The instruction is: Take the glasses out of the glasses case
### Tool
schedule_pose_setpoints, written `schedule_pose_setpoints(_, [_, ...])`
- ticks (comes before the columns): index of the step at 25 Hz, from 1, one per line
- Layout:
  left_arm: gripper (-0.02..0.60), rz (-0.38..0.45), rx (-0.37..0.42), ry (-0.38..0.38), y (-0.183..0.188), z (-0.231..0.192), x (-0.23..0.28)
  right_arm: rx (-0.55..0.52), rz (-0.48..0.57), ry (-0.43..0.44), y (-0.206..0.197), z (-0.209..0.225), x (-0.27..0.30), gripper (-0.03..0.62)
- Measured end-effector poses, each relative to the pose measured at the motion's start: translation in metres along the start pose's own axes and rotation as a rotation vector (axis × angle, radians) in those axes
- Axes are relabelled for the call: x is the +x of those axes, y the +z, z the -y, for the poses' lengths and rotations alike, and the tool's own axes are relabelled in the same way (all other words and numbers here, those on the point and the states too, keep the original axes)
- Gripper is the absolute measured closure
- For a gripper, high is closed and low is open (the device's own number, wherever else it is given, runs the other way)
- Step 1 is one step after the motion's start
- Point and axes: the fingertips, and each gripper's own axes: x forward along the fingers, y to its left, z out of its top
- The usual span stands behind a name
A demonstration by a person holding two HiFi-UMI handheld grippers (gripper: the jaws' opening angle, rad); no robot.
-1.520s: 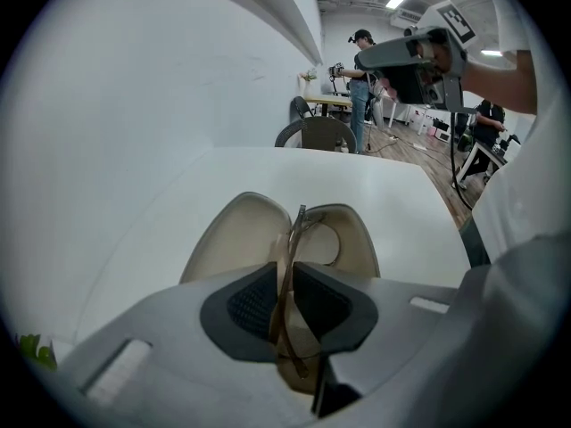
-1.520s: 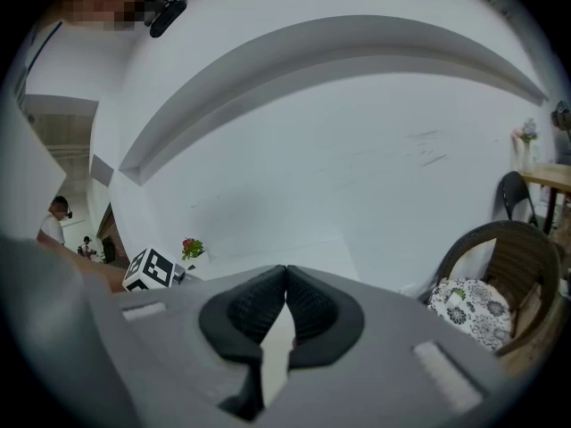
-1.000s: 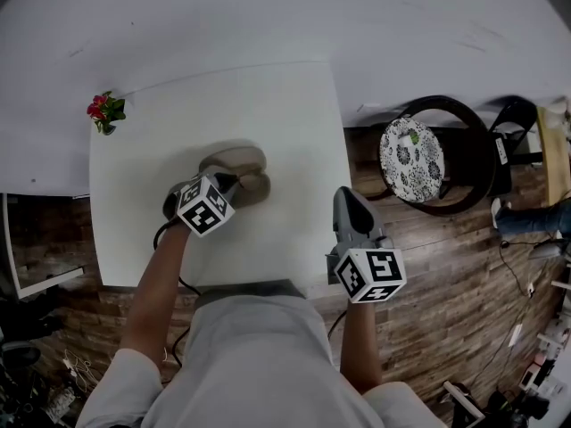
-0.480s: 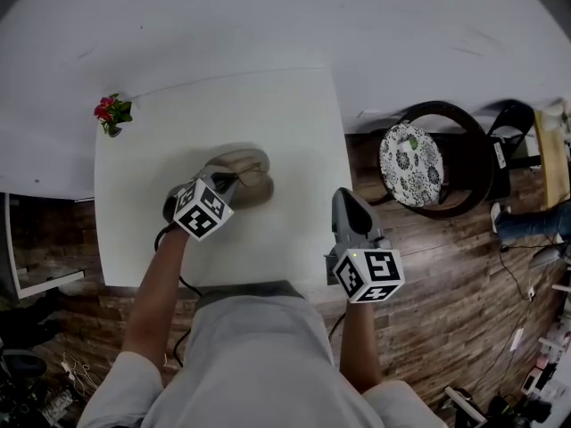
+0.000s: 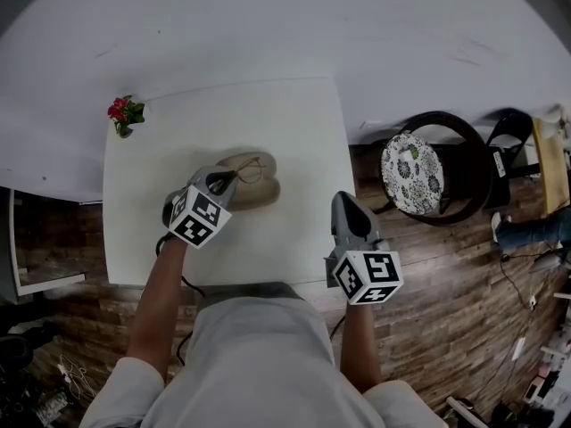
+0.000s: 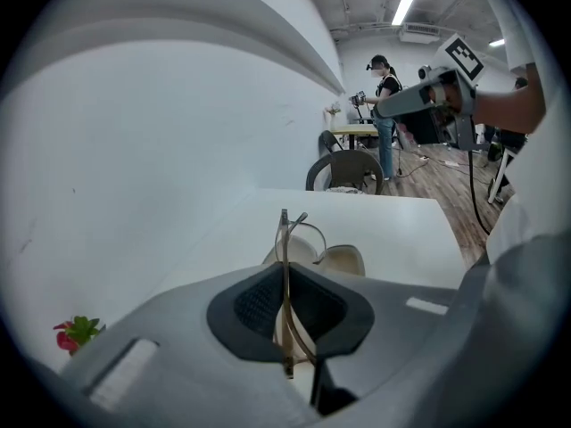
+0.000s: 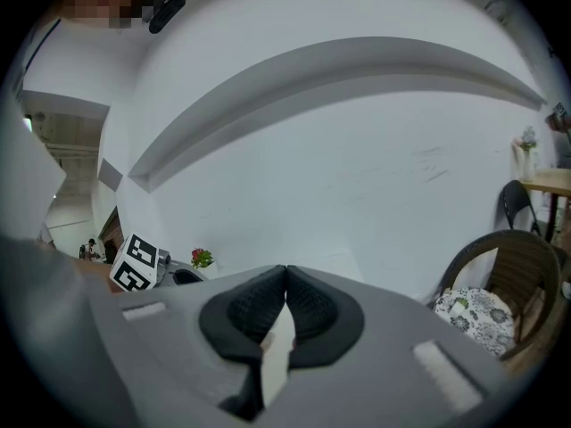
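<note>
Head view: left tongs (image 5: 222,182) cover the near end of the glasses case (image 5: 259,192); glasses (image 5: 251,171) too thin to make out. Counter (image 5: 294,132) near edge hidden under shirt (image 5: 259,346). Left gripper view: glasses' lower frame hidden between pads, case mostly behind tongs. Right gripper view: chair (image 7: 513,270) cut off at the right.

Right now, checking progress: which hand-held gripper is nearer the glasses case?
Left. The left hand-held gripper grips the glasses at the glasses case; the right hand-held gripper is apart, to its right.
</note>
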Motion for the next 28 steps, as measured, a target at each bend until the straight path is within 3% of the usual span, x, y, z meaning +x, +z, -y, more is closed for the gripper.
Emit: schedule_pose_setpoints(28, [0.558, 0.373, -0.122, 0.361, 0.056, -0.024, -0.155, -0.006, 0.068, -0.003, 0.020, -0.028, -0.029, 0.591])
